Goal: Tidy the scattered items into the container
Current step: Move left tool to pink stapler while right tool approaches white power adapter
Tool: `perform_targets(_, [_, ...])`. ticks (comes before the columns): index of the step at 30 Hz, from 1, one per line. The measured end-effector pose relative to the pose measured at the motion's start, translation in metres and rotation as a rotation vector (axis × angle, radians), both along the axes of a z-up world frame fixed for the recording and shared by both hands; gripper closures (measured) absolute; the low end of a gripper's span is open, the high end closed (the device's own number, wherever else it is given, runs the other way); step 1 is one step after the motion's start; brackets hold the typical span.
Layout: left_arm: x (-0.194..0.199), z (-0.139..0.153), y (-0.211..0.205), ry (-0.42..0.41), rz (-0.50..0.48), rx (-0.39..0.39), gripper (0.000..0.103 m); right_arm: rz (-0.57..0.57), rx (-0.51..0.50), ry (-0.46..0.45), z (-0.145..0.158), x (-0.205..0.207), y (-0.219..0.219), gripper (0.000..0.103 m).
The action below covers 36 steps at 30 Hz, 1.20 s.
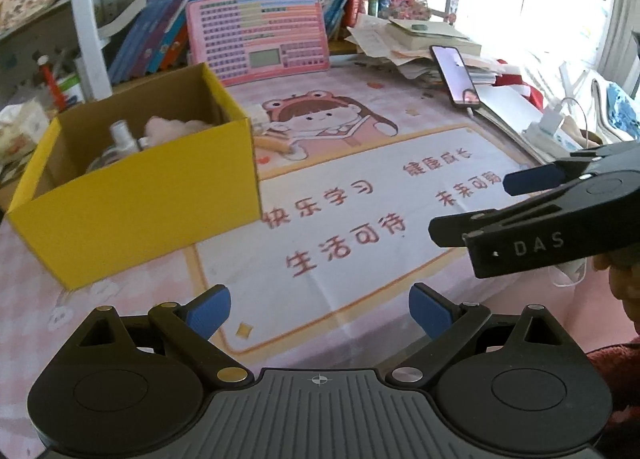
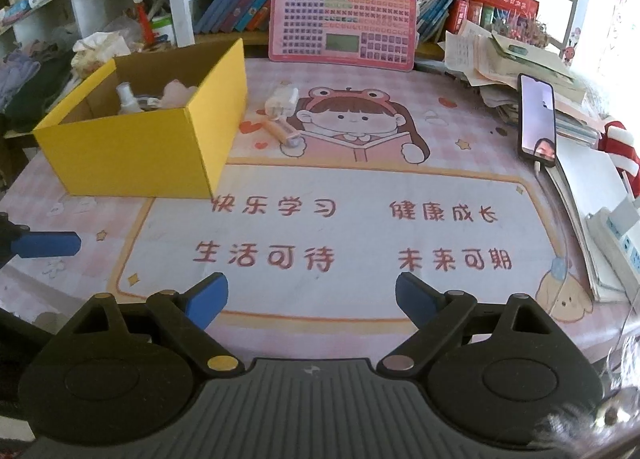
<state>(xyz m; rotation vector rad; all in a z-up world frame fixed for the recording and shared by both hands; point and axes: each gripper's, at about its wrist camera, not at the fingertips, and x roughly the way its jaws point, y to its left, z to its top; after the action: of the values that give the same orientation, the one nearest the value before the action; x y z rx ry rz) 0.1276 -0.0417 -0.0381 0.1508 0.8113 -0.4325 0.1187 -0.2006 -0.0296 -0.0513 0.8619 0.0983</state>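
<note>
A yellow cardboard box [image 1: 140, 195] [image 2: 136, 151] stands on the left of the pink desk mat. Inside it lie a white bottle [image 2: 127, 98] and a pink soft item [image 2: 178, 93]. To the right of the box, on the mat, lie a clear white packet [image 2: 282, 101] and an orange tube [image 2: 280, 131]; the tube also shows in the left wrist view [image 1: 274, 143]. My left gripper [image 1: 320, 309] is open and empty above the near mat. My right gripper [image 2: 312, 301] is open and empty; it also shows at the right of the left wrist view [image 1: 472, 207].
A pink keyboard toy [image 2: 344, 21] leans against the bookshelf at the back. A phone [image 2: 538, 119] stands propped against a pile of papers and books [image 2: 520, 59] on the right. A power strip [image 2: 620, 235] lies at the right edge. Clutter lies left of the box.
</note>
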Motion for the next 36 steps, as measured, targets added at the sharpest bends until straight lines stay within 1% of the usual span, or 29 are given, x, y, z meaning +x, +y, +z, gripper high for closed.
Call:
perform_targets(4, [0.014, -0.004, -0.015, -0.004, -0.014, -0.004, 0.005, 0.007, -0.019, 0.009, 0.000, 0.019, -0.012, 0.013])
perform_targets(8, [0.032, -0.007, -0.033, -0.003, -0.022, -0.009, 0.005, 0.002, 0.001, -0.004, 0.000, 0.042, -0.027, 0.014])
perform_targets(13, [0.060, -0.003, -0.060, -0.049, -0.001, -0.002, 0.005, 0.018, 0.025, -0.002, 0.001, 0.076, -0.043, 0.016])
perform_targets(17, [0.083, 0.001, -0.081, -0.077, 0.043, 0.029, 0.005, 0.036, 0.037, -0.042, 0.008, 0.101, -0.056, 0.016])
perform_targets(21, [0.098, 0.002, -0.100, -0.110, 0.051, 0.071, 0.005, 0.033, 0.074, -0.064, 0.012, 0.127, -0.072, 0.016])
perform_targets(24, [0.111, -0.002, -0.111, -0.136, 0.085, 0.103, 0.006, 0.063, 0.079, -0.080, 0.014, 0.144, -0.078, 0.016])
perform_targets(30, [0.140, -0.011, -0.122, -0.148, 0.145, 0.138, 0.006, 0.113, 0.112, -0.087, 0.014, 0.179, -0.084, 0.021])
perform_targets(34, [0.158, -0.018, -0.126, -0.150, 0.215, 0.125, 0.006, 0.154, 0.130, -0.076, 0.007, 0.201, -0.084, 0.026])
perform_targets(36, [0.168, -0.022, -0.127, -0.140, 0.271, 0.106, 0.006, 0.177, 0.146, -0.060, 0.002, 0.212, -0.083, 0.032])
